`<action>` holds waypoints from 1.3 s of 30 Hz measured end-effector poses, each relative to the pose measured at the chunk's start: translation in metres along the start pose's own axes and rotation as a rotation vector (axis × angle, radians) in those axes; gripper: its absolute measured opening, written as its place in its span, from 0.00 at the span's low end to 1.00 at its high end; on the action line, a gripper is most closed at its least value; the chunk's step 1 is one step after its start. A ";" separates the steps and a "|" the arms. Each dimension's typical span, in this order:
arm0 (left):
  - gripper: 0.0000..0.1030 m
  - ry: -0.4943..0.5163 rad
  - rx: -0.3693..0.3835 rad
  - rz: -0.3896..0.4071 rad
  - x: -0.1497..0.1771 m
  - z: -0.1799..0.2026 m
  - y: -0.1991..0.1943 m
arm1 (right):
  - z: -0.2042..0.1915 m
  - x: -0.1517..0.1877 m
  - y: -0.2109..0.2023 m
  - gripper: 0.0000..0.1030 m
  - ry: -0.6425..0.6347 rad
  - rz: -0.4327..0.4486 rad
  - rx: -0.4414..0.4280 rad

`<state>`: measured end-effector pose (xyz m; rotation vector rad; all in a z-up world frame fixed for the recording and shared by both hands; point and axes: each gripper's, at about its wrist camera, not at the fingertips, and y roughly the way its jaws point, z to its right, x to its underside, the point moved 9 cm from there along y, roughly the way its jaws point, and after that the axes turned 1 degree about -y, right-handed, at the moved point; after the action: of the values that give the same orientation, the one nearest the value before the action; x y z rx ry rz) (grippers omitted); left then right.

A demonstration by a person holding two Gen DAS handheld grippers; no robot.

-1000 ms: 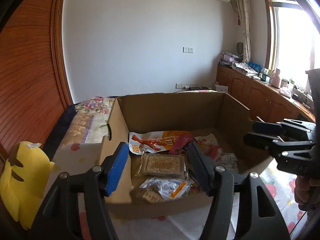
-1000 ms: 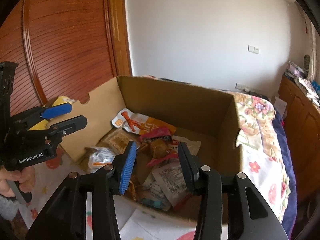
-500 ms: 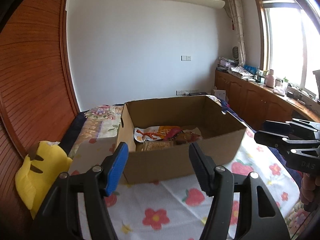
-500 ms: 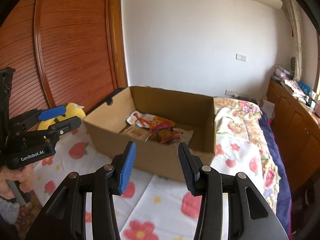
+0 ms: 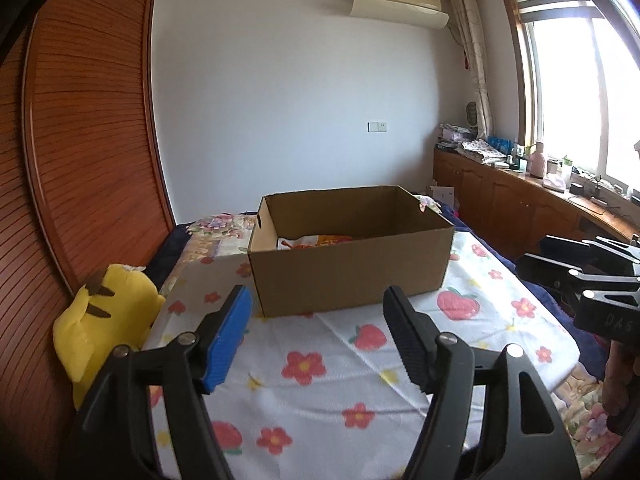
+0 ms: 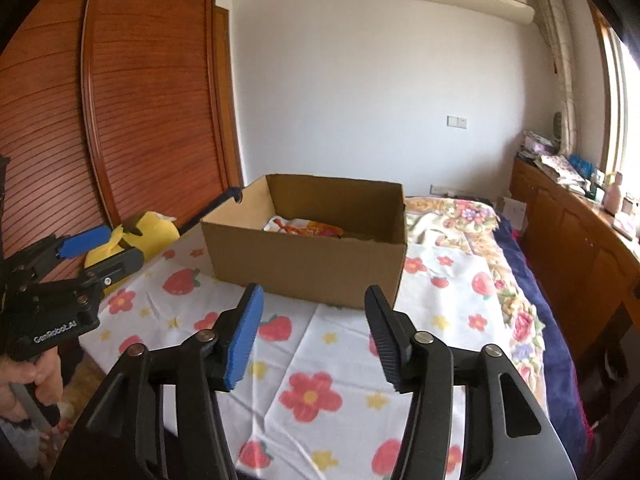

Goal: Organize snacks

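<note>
An open cardboard box (image 5: 352,268) (image 6: 304,268) stands on the flowered cloth. Snack packets (image 5: 316,242) (image 6: 308,228) lie inside it, only their orange-and-white tops showing over the rim. My left gripper (image 5: 316,328) hangs well in front of the box, its jaws opening with nothing between them. My right gripper (image 6: 312,328) is also back from the box and its jaws are opening, with nothing between them. Each gripper appears at the edge of the other's view: the left gripper (image 6: 102,248) and the right gripper (image 5: 532,254).
A yellow plush toy (image 5: 100,320) (image 6: 140,232) lies at the cloth's left edge beside the wooden slatted wardrobe (image 5: 80,160). A wooden cabinet (image 5: 520,208) with clutter on top runs along the window wall at right. A person's hand (image 6: 28,384) holds the left gripper's handle.
Both grippers have pulled back from over the box interior to well in front of it. The box now looks smaller and its contents are mostly hidden. Both pairs of jaws have spread wider.
</note>
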<state>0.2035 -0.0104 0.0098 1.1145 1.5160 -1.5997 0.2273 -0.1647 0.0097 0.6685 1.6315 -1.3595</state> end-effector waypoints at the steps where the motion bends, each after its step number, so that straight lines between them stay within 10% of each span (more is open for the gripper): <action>1: 0.69 -0.004 -0.002 -0.001 0.004 0.000 -0.004 | -0.001 0.005 -0.005 0.58 0.002 0.005 0.008; 22: 1.00 -0.053 -0.083 0.028 0.037 -0.008 -0.048 | -0.008 0.045 -0.040 0.99 0.029 0.052 0.080; 39: 1.00 -0.051 -0.079 0.006 0.048 -0.006 -0.047 | -0.006 0.051 -0.041 0.99 0.034 0.049 0.090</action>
<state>0.1417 0.0053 -0.0133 1.0269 1.5278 -1.5395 0.1676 -0.1761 -0.0148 0.7831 1.5779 -1.3993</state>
